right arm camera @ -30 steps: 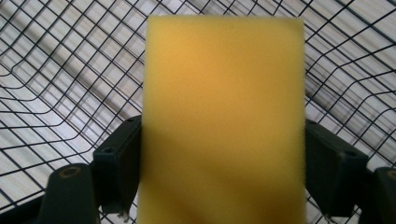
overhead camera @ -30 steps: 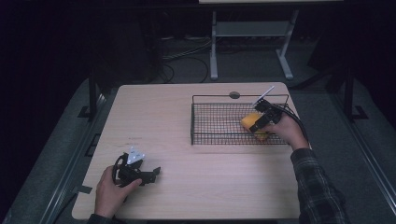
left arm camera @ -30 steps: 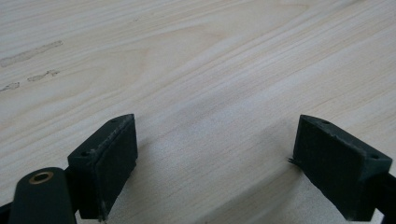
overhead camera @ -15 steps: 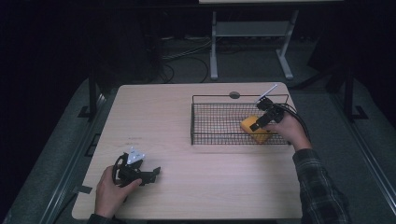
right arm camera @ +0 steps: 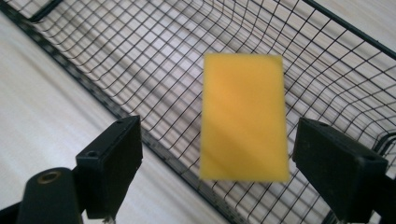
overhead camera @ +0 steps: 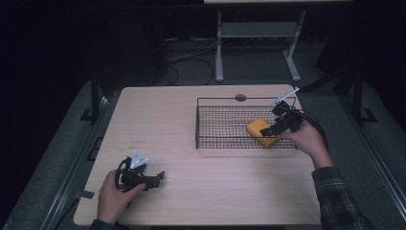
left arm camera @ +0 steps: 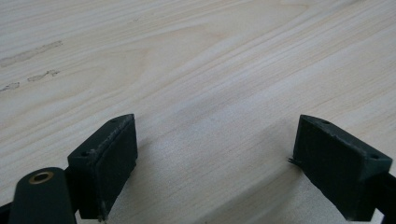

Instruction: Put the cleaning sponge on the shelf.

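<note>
A pale wooden tabletop [overhead camera: 191,124] with rounded corners is lit from above, while the room around it is left in near darkness. A small round dark grommet [overhead camera: 240,97] is set near its far edge. A grey floor [overhead camera: 62,158] is seen on both sides, and dark rails [overhead camera: 91,100] are placed along the left and right. Behind the tabletop, a light grey metal stand [overhead camera: 253,36] with 2 legs is seen, and loose cables [overhead camera: 191,52] are spread on the floor beside it.
</note>
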The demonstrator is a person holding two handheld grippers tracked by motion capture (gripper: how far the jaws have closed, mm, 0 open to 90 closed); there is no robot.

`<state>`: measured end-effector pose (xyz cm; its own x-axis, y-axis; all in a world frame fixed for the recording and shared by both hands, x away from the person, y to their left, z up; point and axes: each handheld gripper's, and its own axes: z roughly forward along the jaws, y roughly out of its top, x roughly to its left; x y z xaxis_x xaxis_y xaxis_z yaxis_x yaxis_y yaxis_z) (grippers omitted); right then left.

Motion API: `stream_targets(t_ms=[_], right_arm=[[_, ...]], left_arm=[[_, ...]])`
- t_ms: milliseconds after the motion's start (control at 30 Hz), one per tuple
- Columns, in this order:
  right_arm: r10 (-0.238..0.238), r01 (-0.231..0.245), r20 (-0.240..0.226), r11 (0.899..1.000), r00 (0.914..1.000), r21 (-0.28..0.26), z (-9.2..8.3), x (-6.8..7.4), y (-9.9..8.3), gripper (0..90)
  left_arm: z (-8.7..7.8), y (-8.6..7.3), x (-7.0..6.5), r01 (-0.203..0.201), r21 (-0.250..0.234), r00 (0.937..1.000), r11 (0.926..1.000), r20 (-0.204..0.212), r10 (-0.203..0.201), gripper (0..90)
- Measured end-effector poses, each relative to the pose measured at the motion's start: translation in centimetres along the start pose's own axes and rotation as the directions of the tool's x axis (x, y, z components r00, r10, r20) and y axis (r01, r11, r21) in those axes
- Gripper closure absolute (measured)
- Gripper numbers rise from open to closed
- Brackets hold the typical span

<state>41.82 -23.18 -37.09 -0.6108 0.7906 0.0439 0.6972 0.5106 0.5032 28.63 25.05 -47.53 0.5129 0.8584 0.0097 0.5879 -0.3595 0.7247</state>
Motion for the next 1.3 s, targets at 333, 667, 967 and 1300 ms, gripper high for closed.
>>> stream_targets(t_ms=[333, 667, 967, 1300], right_arm=[[-0.033, 0.033, -0.009, 0.997, 0.9994, -0.074, -2.3, 2.6, -3.1, 15.5], [-0.057, 0.055, -0.021, 0.994, 0.9981, -0.092, -2.0, 5.0, -7.1, 14.3], [-0.028, 0.027, -0.007, 0.995, 0.9996, -0.091, -0.3, 5.7, -10.6, 13.5], [0.008, -0.003, 0.042, 0.994, 0.9991, -0.111, 1.4, 5.6, -14.5, 10.8]], left_arm=[[0.0, 0.0, 0.0, 0.000, 0.000, 1.0000, 1.0000, -0.001, 0.000, 12.8], [0.0, 0.0, 0.0, 0.000, 0.000, 1.0000, 1.0000, 0.000, 0.000, 12.8], [0.0, 0.0, 0.0, 0.000, -0.003, 1.0000, 1.0000, 0.000, 0.000, 12.8], [0.0, 0.0, 0.0, 0.000, -0.002, 1.0000, 1.0000, -0.001, 0.000, 12.8]])
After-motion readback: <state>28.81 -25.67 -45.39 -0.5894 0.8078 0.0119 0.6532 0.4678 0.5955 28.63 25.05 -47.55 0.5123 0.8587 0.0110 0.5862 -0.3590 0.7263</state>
